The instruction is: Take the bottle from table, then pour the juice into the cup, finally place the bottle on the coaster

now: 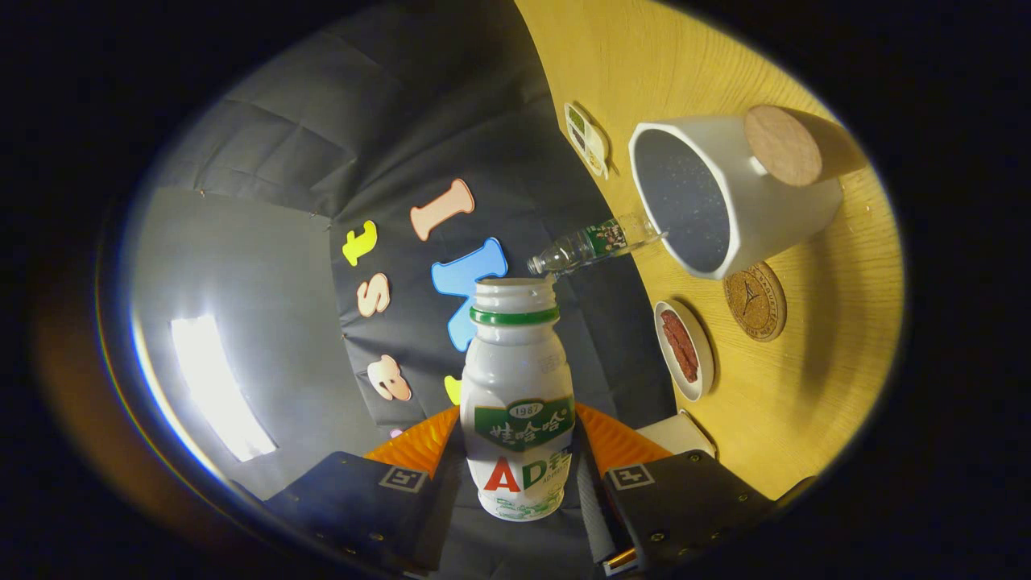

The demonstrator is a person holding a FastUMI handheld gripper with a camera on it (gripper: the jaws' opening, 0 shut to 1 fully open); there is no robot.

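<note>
The small white plastic bottle with a green neck ring and a green label band [519, 403] was gripped between the two fingers of the tool [519, 483], one finger pressed against each side of its lower body, so the tool was clenched on it. The bottle's mouth was uncapped and pointed away from the fingers, towards the black cloth wall. The whole scene was seen rolled to one side, so that the yellow wood-grain bench [805, 387] rose along one side of the bottle; the bottle was held off the bench surface.

Beyond the bottle's mouth, the wide white ceramic cup with a speckled grey interior [725, 201] stood on the bench, its open mouth turned towards the tool. A round light wooden disc [781, 145] was seen against the cup's outer wall. Just beside the cup lay the round brown cork coaster with a stamped emblem [755, 300], bare. Near the coaster, a small white oval dish holding reddish pieces [683, 348] rested on the bench. A small clear plastic bottle with a green label [592, 244] was seen at the bench edge by the cup's rim, and a small white tray [586, 138] lay farther off.
</note>
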